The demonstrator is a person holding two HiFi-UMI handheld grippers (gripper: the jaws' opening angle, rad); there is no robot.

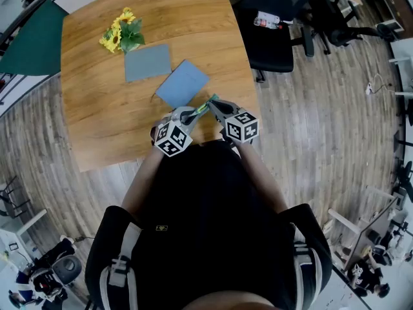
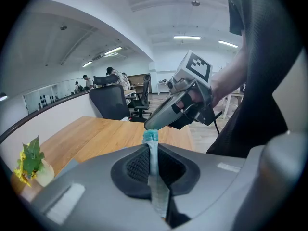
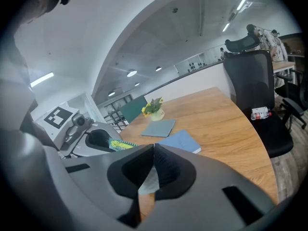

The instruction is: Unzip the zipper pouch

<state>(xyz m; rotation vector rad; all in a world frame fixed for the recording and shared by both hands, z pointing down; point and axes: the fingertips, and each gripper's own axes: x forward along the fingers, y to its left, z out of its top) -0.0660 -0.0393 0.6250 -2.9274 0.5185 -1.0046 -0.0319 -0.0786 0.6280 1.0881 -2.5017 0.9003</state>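
A: What do the tongs have?

B: The left tongs (image 2: 153,150) are pinched tight on the zipper pouch (image 2: 156,186), which shows edge-on as a thin pale mesh strip. The right tongs (image 2: 149,125) are closed too, nipping its teal end.

A: Where is it?

B: In the air between them, over the near edge of the tabletop (image 1: 103,121), well apart from the blue notebook (image 1: 183,82).

A: Which step?

B: Both grips look taken. Next, I judge, the left anchors while the right draws the slider along. I cannot tell whether it has the pull.

A: And its look?

B: Flat, limp, with yellow-green trim.
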